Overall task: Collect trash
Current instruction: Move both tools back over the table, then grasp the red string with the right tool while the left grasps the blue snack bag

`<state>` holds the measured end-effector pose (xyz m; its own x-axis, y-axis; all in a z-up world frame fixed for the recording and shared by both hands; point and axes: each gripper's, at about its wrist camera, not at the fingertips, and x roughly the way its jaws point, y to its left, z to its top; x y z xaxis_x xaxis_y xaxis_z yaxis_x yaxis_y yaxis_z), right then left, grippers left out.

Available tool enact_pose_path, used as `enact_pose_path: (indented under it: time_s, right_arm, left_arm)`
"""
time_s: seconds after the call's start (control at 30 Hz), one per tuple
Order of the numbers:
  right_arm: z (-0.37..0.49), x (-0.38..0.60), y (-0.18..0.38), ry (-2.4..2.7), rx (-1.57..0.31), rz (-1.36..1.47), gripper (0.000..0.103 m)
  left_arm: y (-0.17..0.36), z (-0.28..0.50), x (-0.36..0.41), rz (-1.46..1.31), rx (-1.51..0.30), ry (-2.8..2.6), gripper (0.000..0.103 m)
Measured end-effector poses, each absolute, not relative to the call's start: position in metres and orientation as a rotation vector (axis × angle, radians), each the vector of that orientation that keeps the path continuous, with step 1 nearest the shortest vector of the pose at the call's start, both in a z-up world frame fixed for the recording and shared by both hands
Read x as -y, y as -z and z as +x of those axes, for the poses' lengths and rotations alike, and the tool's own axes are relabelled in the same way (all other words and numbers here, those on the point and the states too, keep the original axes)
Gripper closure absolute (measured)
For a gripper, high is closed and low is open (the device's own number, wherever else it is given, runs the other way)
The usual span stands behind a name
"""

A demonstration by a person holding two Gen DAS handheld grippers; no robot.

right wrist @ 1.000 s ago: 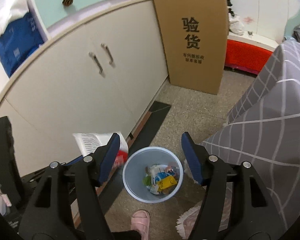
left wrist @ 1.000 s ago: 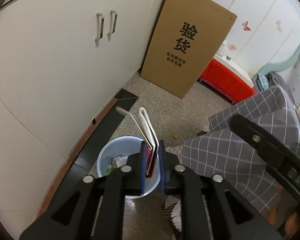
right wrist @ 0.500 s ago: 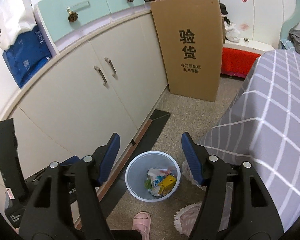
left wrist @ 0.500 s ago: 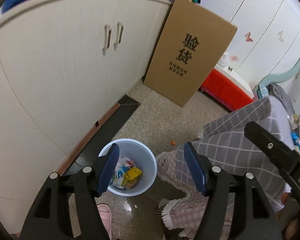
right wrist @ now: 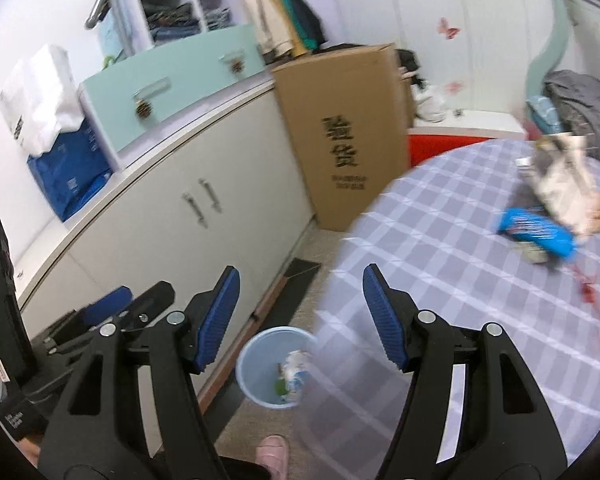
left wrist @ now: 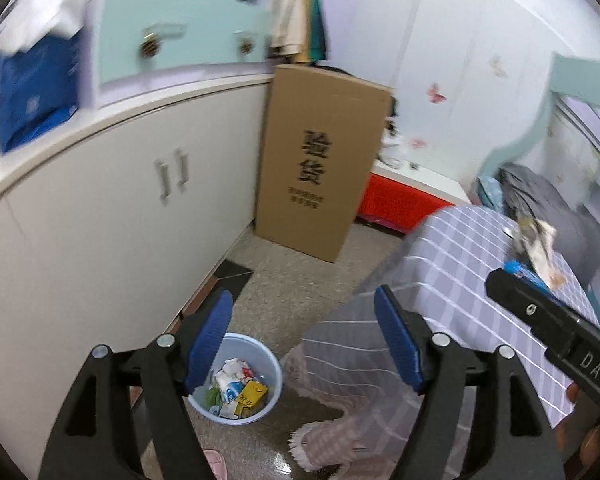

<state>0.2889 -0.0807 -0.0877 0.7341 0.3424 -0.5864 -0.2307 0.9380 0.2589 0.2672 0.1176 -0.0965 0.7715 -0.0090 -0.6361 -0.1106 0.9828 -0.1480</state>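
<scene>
A light blue trash bin [left wrist: 236, 380] stands on the floor by the cabinet, holding several cartons and wrappers; it also shows in the right wrist view [right wrist: 274, 366]. My left gripper [left wrist: 304, 340] is open and empty, high above the bin. My right gripper [right wrist: 300, 316] is open and empty above the table's edge. On the checked tablecloth [right wrist: 460, 280] lie a blue wrapper [right wrist: 536, 232], a crumpled paper bag [right wrist: 560, 180] and small red scraps [right wrist: 588, 284]. The same trash shows blurred in the left wrist view [left wrist: 536, 240].
A white cabinet [left wrist: 100, 220] runs along the left. A tall cardboard box [left wrist: 320, 160] leans at its far end, with a red box [left wrist: 396, 200] beyond. A pink slipper [right wrist: 274, 450] and a rug [left wrist: 340, 432] lie near the bin.
My left gripper opened and dropped the flat red-and-white packet into the bin. Both grippers then rose and tilted up toward the table.
</scene>
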Motion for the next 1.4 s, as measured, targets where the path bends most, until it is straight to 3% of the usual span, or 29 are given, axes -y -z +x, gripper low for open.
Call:
enact_pose_path:
  time_s: [0.23, 0.47, 0.67, 0.8, 1.33, 1.4]
  right_arm:
    - [0.285, 0.2, 0.092, -0.104, -0.699, 0.203, 0.044]
    - [0.313, 0.263, 0.129, -0.005, -0.866, 0.129, 0.065]
    - [0.321, 0.272, 0.145, -0.075, -0.904, 0.093, 0.074]
    - [0.328, 0.281, 0.146, -0.103, -0.892, 0.09, 0.094]
    - [0.314, 0.34, 0.13, -0.053, -0.732, 0.304, 0.095]
    - [0.314, 0.34, 0.129, -0.062, -0.731, 0.311, 0.095]
  left_arm:
    - [0.09, 0.278, -0.033, -0.079, -0.715, 0.049, 0.027]
    - [0.099, 0.295, 0.028, -0.014, -0.762, 0.113, 0.027]
    - [0.101, 0.305, 0.078, 0.077, -0.757, 0.158, 0.027]
    - [0.101, 0.31, 0.108, 0.146, -0.736, 0.191, 0.027]
    - [0.135, 0.335, 0.23, 0.601, -0.658, 0.229, 0.027]
    - [0.135, 0.341, 0.231, 0.577, -0.675, 0.226, 0.036]
